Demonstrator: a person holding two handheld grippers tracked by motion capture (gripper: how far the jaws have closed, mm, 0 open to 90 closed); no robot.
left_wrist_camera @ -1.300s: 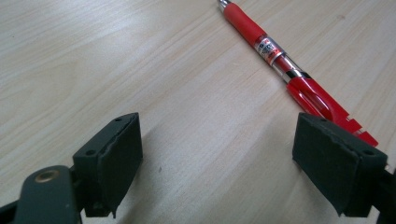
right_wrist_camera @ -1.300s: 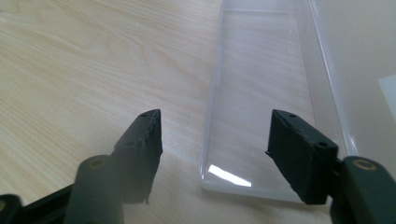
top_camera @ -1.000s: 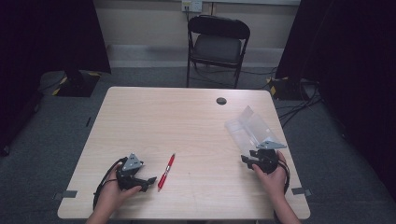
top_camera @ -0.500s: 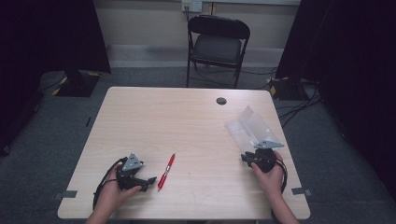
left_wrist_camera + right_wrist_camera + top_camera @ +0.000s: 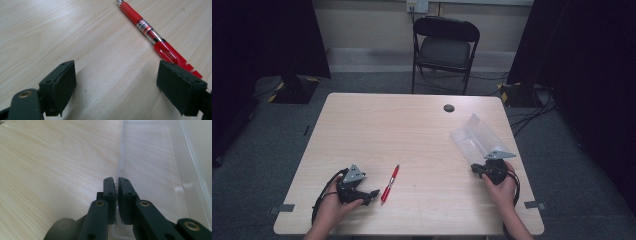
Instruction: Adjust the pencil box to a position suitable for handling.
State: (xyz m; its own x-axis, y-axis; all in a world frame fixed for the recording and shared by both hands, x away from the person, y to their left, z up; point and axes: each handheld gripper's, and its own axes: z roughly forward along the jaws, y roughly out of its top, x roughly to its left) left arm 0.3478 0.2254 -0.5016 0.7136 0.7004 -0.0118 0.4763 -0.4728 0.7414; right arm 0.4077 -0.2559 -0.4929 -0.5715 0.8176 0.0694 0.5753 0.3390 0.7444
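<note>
Table point(image 5: 412, 130) w/ black grommet point(image 5: 448, 108) far side, chair point(image 5: 444, 47) beyond; nothing blocks us. Red pen point(image 5: 390, 183) near-left, just right of our left gripper point(image 5: 116, 82), jaws wide apart, pen beside one pad, not held. Right gripper point(image 5: 117, 195) jaws pinched on near edge of clear plastic case point(image 5: 474, 140), near-right.

A pale wooden table point(image 5: 387, 125) with a small dark round cap point(image 5: 449, 108) near its far edge. A red pen point(image 5: 390, 183) lies toward the near left; a clear plastic case point(image 5: 474, 140) lies open at the right
</note>
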